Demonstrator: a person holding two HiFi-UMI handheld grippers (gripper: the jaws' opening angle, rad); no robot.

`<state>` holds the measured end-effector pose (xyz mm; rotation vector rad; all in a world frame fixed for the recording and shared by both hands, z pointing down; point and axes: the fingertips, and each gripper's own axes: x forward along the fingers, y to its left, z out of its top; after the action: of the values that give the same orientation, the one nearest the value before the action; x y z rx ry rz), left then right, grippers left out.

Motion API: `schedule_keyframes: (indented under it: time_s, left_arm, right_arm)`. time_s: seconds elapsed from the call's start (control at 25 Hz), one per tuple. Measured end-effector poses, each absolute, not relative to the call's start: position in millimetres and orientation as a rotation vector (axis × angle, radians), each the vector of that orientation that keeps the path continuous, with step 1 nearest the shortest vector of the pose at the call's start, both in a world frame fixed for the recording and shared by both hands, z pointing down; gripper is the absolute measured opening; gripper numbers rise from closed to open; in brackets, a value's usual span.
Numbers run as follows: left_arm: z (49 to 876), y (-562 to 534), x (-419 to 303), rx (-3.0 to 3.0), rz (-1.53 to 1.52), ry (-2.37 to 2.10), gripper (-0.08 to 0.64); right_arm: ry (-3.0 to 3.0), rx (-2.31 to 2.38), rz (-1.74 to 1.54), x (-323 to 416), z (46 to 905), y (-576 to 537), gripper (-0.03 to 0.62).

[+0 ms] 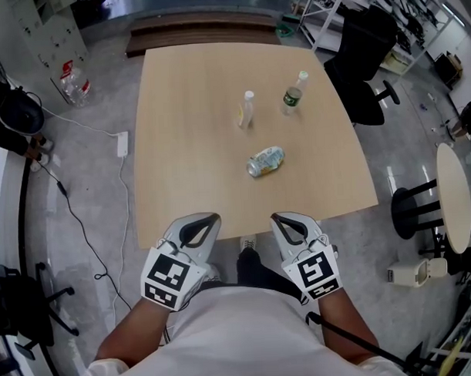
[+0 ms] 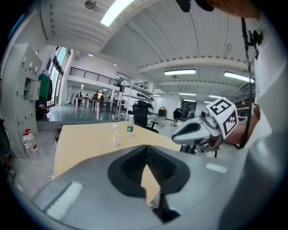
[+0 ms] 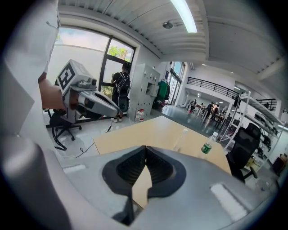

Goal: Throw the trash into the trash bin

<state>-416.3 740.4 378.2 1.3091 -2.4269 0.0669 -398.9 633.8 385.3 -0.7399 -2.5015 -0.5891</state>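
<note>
My left gripper (image 1: 212,218) hovers at the near edge of the pale wooden counter (image 1: 181,162), its jaws pressed together on nothing. Farther across the counter, a small clear bottle (image 1: 247,108) stands upright. Nearer me and slightly to its right, a crushed container (image 1: 265,161) lies on its side. A green-labelled bottle (image 1: 295,92) stands near the clear one. My right gripper (image 1: 276,217) sits level with the left, jaws likewise pressed together and empty.

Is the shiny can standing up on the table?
No, the can is lying on its side on the table.
</note>
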Motion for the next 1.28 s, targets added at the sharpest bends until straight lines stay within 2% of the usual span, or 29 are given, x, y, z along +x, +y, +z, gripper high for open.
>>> schedule_keyframes:
  time_s: [0.44,0.64,0.8,1.28]
  left_arm:
    - [399.5,720.2,-438.8,1.229,0.089,-2.407,0.008]
    - [411.5,705.3,-450.4,1.192,0.098,-2.375,0.008]
    - [427.4,694.2,-457.8,1.172,0.107,-2.326,0.008]
    - [461.7,668.3,-480.5,1.089,0.087,-2.265,0.008]
  right_arm:
    - [-2.375,-0.726,-0.753,-441.6,432.2,591.3,0.032]
    - [-2.310,-0.740,-0.867,-461.0,454.2,572.1,0.058]
    - [-2.231,-0.765,-1.020,-479.1,481.0,563.5,0.104]
    - [-2.026,-0.864,-1.213,-520.6,551.4,542.0,0.133]
